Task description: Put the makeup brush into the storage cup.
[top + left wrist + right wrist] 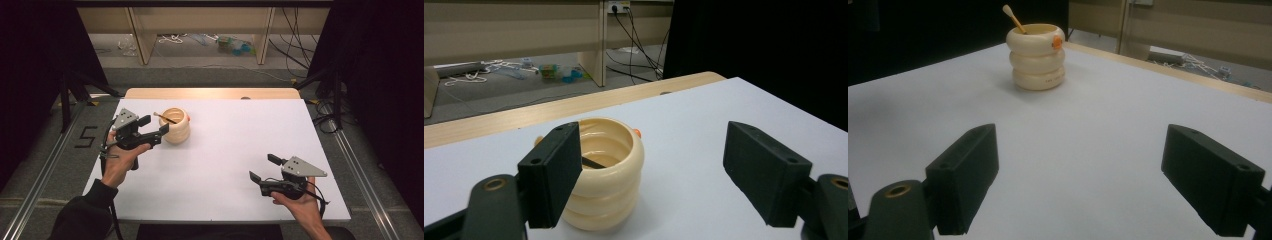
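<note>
We see a cream ribbed pot (pixel 175 126) standing upright on the white table (pixel 225 150), toward its far left part, with a thin stick (pixel 165 118) leaning inside it and poking out over the rim on the left. A small orange spot (pixel 1057 42) sits on the pot's upper ring. Our left gripper (pixel 155 128) is just beside the pot on its left side, held level by the left hand (pixel 119 162), its jaws spread wide with nothing between them. In the left gripper view the pot (pixel 606 172) stands close ahead, partly behind the left-hand jaw (whether that jaw touches the pot's wall, we cannot tell), and the other jaw is well clear of it over bare table. Our right gripper (pixel 262 167) rests near the front right of the table in the right hand (pixel 300 206), well apart from the pot, its jaws also standing wide apart and empty; in its own view the pot (pixel 1037 56) is far ahead with the stick (pixel 1013 18) rising from it
</note>
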`<state>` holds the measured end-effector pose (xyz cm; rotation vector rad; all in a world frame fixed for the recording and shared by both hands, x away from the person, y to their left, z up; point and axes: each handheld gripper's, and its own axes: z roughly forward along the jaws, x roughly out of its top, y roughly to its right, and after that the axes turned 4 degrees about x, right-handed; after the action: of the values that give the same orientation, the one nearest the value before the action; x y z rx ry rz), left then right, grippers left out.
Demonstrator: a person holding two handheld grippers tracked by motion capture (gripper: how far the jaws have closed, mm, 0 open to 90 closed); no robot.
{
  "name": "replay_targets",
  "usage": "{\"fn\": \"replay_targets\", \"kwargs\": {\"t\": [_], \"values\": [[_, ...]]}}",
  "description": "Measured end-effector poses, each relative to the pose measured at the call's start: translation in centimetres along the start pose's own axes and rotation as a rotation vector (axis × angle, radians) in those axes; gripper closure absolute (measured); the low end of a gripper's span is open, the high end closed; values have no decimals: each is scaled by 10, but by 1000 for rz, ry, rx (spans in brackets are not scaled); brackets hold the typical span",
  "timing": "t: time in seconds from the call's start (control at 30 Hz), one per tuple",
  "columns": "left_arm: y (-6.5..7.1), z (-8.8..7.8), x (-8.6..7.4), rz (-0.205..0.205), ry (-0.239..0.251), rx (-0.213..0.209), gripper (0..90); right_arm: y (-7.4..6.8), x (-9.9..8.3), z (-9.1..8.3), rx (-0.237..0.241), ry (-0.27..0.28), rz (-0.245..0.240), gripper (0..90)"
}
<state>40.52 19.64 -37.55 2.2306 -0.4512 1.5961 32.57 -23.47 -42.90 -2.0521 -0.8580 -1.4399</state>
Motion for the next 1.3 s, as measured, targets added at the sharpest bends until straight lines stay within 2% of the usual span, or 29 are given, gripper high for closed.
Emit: {"fn": "replay_targets", "kwargs": {"t": [0.27,0.37,0.4,0.5,0.63,0.67,0.73,0.77,0.8,0.9,0.93,1.07,1.1,1.17,1.2,1.27,1.3], "values": [[12,-4,-9,20,7,-42,225,0,0,0,-3,2,-6,162],[15,-6,-14,39,2,-42,222,0,0,0,-5,1,-4,162],[15,-6,-16,42,1,-47,221,-1,0,-1,1,-8,13,162],[16,-8,-21,54,-4,-55,218,0,0,-1,-2,6,-3,162],[17,-13,-30,60,-9,-73,217,0,0,0,12,11,20,161],[18,-14,-31,56,-8,-75,216,0,0,0,9,14,17,161],[18,-17,-34,75,-5,-76,215,0,0,-1,5,12,16,161],[18,-18,-36,71,-6,-78,215,1,0,0,-4,24,-8,161],[19,-19,-38,72,-10,-77,214,1,0,0,-6,28,-7,161],[20,-21,-45,79,-16,-84,214,1,0,0,-11,25,-7,161],[20,-21,-47,80,-18,-84,213,0,1,-2,-10,-3,3,161],[21,-22,-52,100,-25,-94,212,0,0,-1,-3,10,8,161],[21,-22,-53,98,-30,-95,211,1,0,-2,-21,9,-7,161],[21,-23,-56,102,-35,-100,210,2,0,-3,-20,0,-5,161],[21,-23,-57,111,-38,-103,210,3,0,-2,-16,17,-2,161],[21,-24,-59,117,-41,-112,211,2,-1,-3,-9,11,18,161],[21,-24,-61,121,-41,-114,211,3,-1,-4,-20,-4,11,161]]}}
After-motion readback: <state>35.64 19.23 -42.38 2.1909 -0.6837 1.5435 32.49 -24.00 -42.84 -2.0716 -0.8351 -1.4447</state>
